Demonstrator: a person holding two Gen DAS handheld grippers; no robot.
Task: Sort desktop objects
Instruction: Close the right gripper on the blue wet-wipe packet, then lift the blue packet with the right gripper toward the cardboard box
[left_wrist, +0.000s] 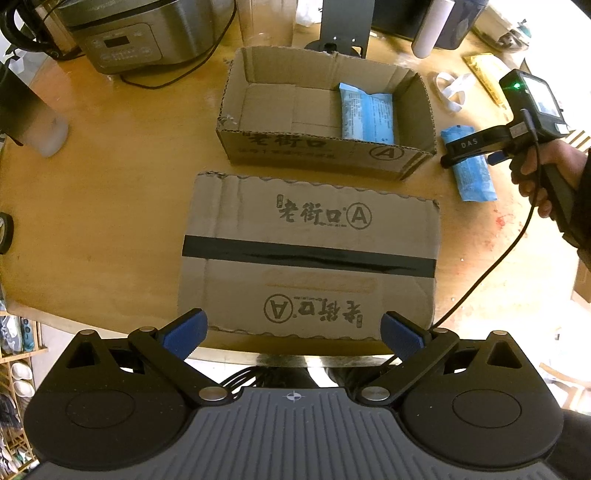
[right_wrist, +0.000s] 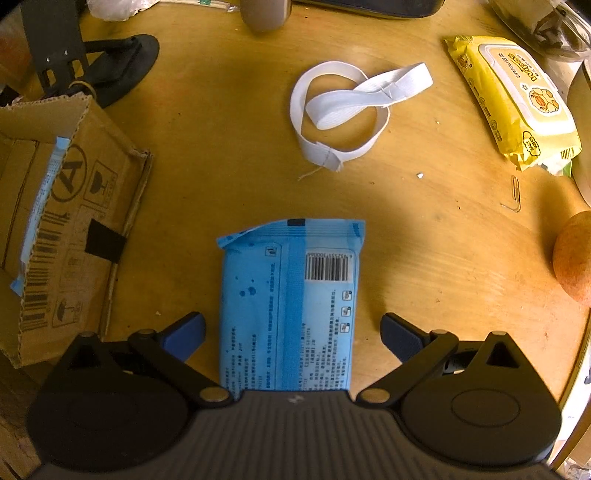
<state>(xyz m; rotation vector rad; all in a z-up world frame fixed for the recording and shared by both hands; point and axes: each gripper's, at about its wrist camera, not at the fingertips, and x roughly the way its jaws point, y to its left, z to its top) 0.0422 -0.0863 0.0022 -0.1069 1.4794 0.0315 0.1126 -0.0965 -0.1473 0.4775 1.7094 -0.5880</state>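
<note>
On a wooden desk (right_wrist: 424, 229), the right gripper (right_wrist: 291, 332) hovers with fingers spread wide either side of a blue wipes packet (right_wrist: 288, 295), not yet gripping. One matching blue packet (left_wrist: 365, 116) already lies in the open cardboard box (left_wrist: 314, 155). The left gripper (left_wrist: 293, 332) waits with fingers released over a flat box lid (left_wrist: 310, 254). A white elastic band (right_wrist: 343, 110) and a yellow wipes pack (right_wrist: 513, 99) seem left to sort.

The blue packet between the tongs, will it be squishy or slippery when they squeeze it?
Probably squishy: the blue packet looks like a soft, puffy pouch with a crimped end. Its shiny wrapper may be a little slippery. It lies flat, so it should not roll, and the open right tongs sit on both sides of it.
</note>
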